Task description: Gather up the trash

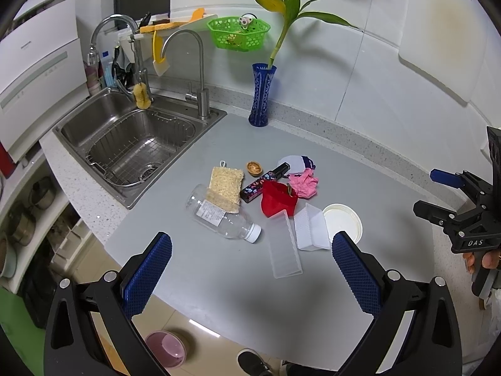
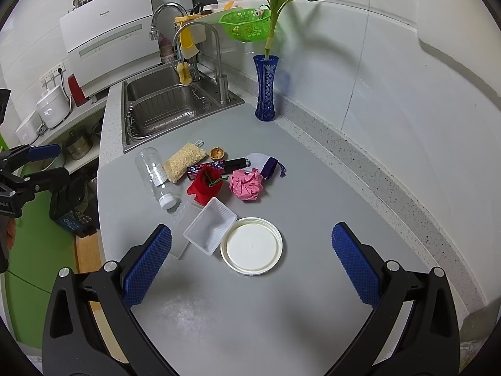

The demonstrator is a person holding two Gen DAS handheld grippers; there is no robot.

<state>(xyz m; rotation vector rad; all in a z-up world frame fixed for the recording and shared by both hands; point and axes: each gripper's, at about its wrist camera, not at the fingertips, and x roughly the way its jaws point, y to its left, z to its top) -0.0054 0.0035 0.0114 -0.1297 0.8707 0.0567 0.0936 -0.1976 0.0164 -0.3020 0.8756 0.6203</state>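
Observation:
Trash lies on the grey counter mat (image 1: 219,275): an empty clear bottle (image 1: 220,216) on its side, a loofah pad (image 1: 226,185), a nutshell (image 1: 254,168), a patterned black tube (image 1: 264,181), a red pouch (image 1: 277,200), crumpled pink paper (image 1: 303,183), a white and purple pouch (image 1: 297,162), a clear plastic tray (image 1: 311,227), a flat clear lid (image 1: 283,247) and a round white lid (image 1: 343,221). My left gripper (image 1: 252,277) hovers open short of the pile. My right gripper (image 2: 252,264) is open above the round white lid (image 2: 251,246), beside the tray (image 2: 210,225).
A steel sink (image 1: 131,144) with a wire basket and two taps sits at the back left. A blue vase (image 1: 261,94) with a green plant stands by the wall. A green basket (image 1: 238,33) hangs on the tiles. A pink bin (image 1: 166,347) stands on the floor below.

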